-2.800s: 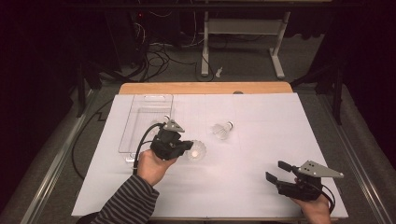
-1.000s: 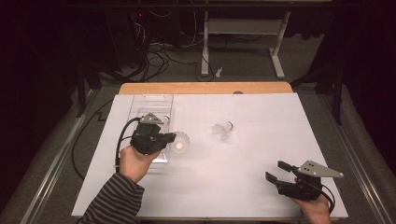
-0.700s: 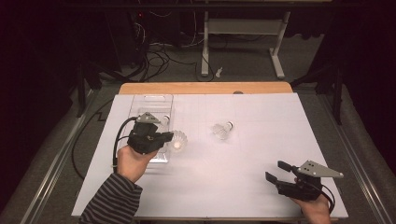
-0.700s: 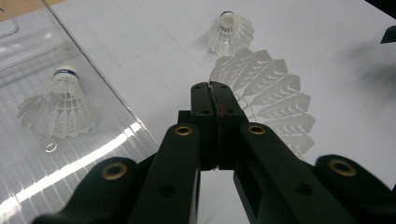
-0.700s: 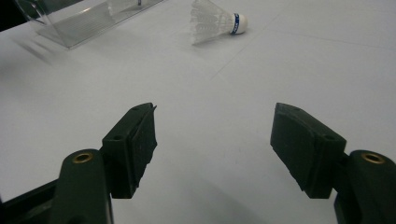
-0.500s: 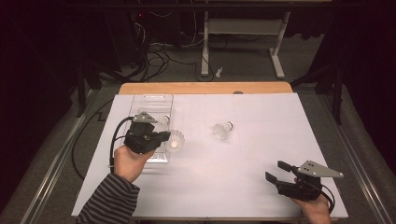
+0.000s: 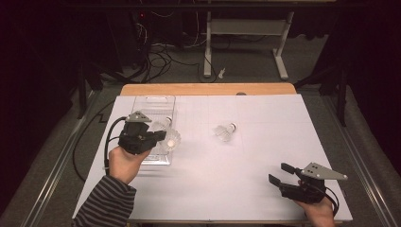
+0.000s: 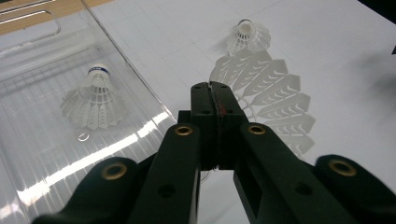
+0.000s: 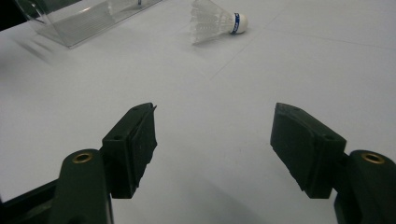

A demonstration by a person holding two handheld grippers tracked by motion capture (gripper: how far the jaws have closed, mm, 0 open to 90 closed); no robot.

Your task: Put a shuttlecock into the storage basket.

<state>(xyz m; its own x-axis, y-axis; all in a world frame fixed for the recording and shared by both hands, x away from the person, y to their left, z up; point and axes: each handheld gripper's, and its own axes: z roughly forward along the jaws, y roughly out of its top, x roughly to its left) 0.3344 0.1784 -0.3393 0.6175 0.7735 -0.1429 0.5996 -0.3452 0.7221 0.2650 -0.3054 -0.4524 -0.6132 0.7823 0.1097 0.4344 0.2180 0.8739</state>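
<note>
Three shuttlecocks are in play on the white-covered desk. One shuttlecock stands cork up inside the clear plastic tray at the left of the desk, a blue band round its white tip. A second, the held shuttlecock, is pinched by its feather skirt in the left gripper: the two black jaws are pressed together on the edge of the feathers, and the skirt fans out to the right of the jaws in the left gripper view. From the high view that gripper hovers at the tray's near right corner, with the white feathers showing just beyond its tips, over the tray's edge. A hand in a striped sleeve carries it.

The third shuttlecock lies on its side near the middle of the desk, well apart from both grippers; in the right gripper view it shows its cork pointing right.

Down at the near right corner, the right gripper rests low by the desk surface, jaws spread wide with nothing but bare white paper between them.
</note>
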